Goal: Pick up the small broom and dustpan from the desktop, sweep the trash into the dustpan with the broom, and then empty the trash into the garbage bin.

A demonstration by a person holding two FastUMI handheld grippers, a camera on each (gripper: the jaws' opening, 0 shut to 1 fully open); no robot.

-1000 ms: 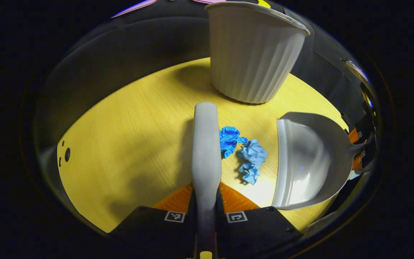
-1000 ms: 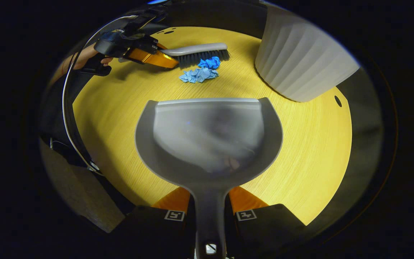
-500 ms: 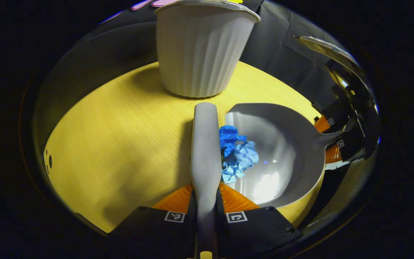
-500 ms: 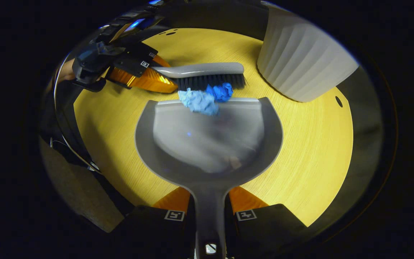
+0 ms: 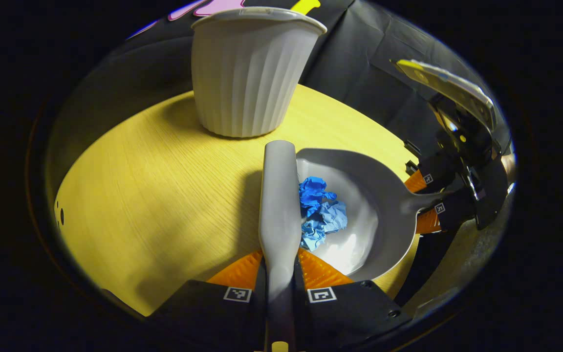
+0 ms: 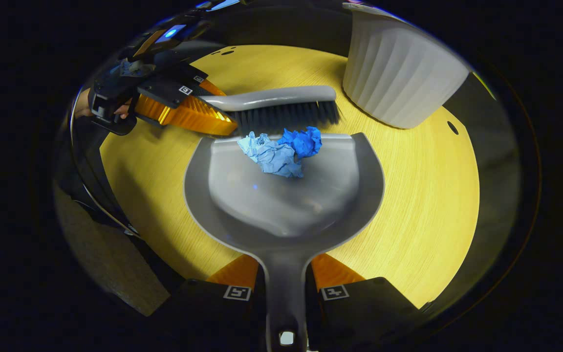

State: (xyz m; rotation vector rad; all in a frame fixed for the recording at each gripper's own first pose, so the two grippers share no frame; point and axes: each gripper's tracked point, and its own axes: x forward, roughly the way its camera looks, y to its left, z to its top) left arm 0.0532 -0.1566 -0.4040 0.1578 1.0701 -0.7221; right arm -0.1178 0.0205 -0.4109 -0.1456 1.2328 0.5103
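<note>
both blue paper wads (image 6: 281, 151) have gone from the bare tabletop (image 6: 423, 195) into the dustpan (image 6: 281, 195), just past its lip. left claw (image 5: 280, 274) clamps the broom (image 6: 276, 105), right claw (image 6: 285, 288) the dustpan handle. sweeping's probably done, bin (image 6: 399, 83) next.

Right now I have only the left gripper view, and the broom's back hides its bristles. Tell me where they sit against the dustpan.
Observer: In the right gripper view, the broom's bristles stand just outside the dustpan's front lip.
Operator: Report the paper.
Observer: Both wads lie inside, close to that lip. The pale blue wad is farther in, and the dark blue wad is right at the edge.
Operator: Check the right gripper's hold.
Observer: The dustpan's handle runs between the right gripper's fingers, which are closed on it.
</note>
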